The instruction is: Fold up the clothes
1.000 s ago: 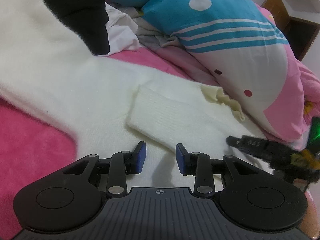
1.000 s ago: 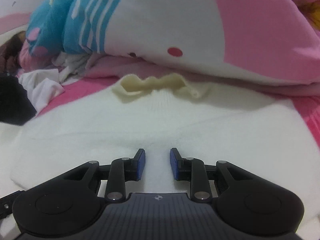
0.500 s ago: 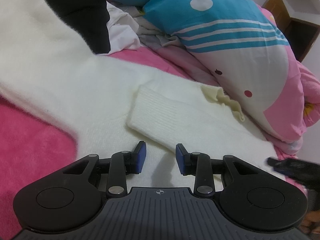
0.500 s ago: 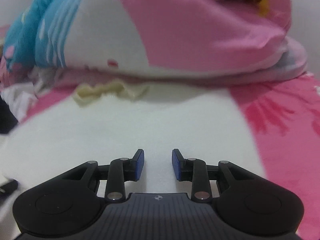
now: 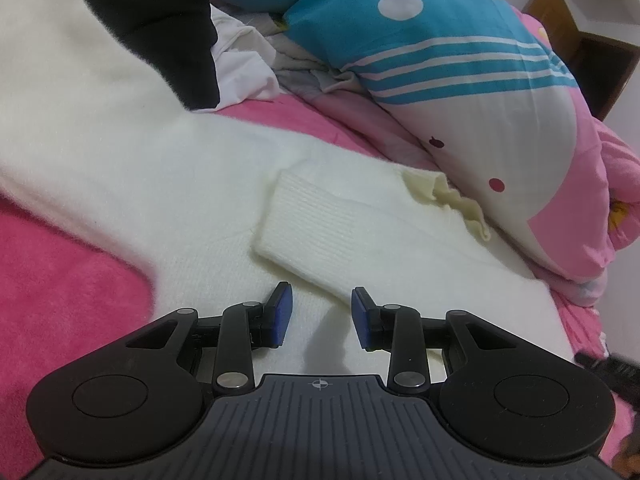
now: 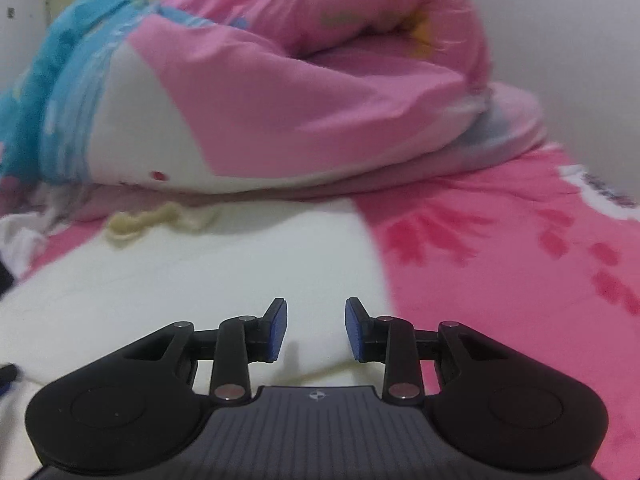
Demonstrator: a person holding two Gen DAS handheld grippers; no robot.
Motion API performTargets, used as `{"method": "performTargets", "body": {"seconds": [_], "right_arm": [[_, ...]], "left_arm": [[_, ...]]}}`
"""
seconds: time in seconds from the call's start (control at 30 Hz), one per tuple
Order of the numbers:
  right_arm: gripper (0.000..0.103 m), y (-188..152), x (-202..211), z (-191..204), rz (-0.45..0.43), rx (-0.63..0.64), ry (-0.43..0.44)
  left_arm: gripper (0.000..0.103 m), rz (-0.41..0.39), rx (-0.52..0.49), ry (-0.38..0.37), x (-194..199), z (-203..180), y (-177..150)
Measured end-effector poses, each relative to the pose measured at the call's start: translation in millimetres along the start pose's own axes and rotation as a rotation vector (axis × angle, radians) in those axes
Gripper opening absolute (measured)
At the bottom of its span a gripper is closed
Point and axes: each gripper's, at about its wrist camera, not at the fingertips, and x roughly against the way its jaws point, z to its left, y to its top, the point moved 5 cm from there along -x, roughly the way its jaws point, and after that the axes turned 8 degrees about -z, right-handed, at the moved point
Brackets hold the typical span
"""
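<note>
Left tool [image 5: 320, 316] empty | fuzzy cream sweater [image 5: 120, 152] | ribbed cuff [image 5: 320, 224]

Soft, even indoor light; right wrist view looks motion-blurred, both bowed at the edges.

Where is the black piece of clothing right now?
In the left wrist view the black garment lies at the upper left, on top of the white sweater and beside a crumpled white cloth.

Sweater [image 5: 168, 184] lies before quilt [image 5: 500, 120] on bed [image 6: 520, 272].
</note>
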Motion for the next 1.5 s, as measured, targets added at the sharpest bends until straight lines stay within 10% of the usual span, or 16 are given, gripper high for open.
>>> {"method": "performTargets", "body": {"seconds": [0.43, 0.7, 0.93, 1.5], "right_arm": [[0.036, -20.9, 1.3, 0.8, 0.075, 0.029, 0.030], [0.036, 5.5, 40.4, 73.7, -0.089, 0.105, 0.198], [0.036, -22.2, 10.3, 142.8, -0.011, 0.214, 0.368], [0.036, -37.6, 14.8, 182.2, -0.011, 0.319, 0.416]], "left_arm": [[0.033, 0.002, 0.006, -0.002, -0.1, 1.2, 0.2], [0.033, -0.002, -0.004, 0.003, 0.5, -0.2, -0.7], [0.033, 0.001, 0.003, 0.002, 0.5, 0.7, -0.2], [0.033, 0.004, 0.013, -0.001, -0.5, 2.2, 1.0]]}}
